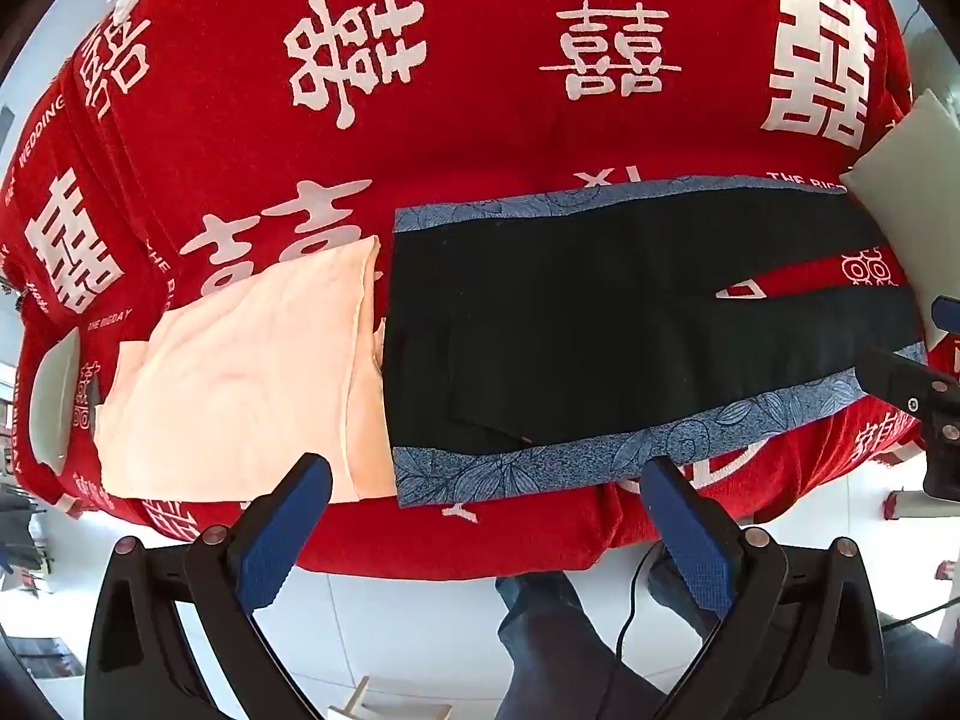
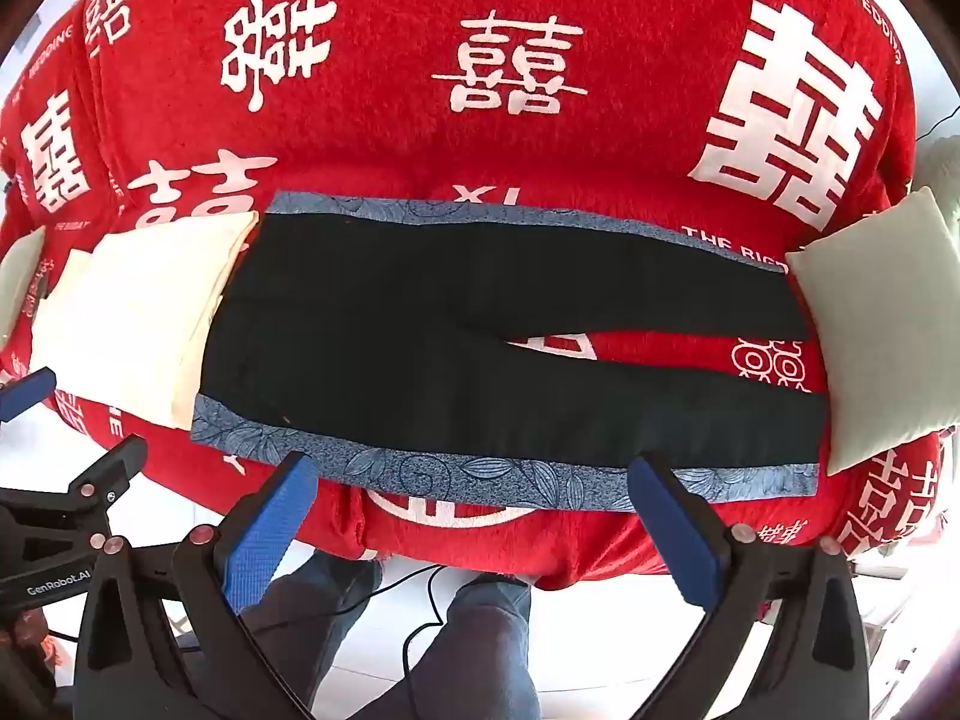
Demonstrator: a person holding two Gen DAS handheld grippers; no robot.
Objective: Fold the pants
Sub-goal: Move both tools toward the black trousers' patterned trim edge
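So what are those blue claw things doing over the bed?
A person holds a gripper in each hand above black pants with blue flowered side stripes, spread flat on a red cover. The left gripper and right gripper are both open and empty, hovering by the near stripe. A folded peach cloth lies beside the pants. Folding hasn't begun.

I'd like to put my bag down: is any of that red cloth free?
Yes, the far half of the red cloth, beyond the black pants, lies bare. The near strip is crowded: peach cloth, pants, pale cushion, edge to edge.
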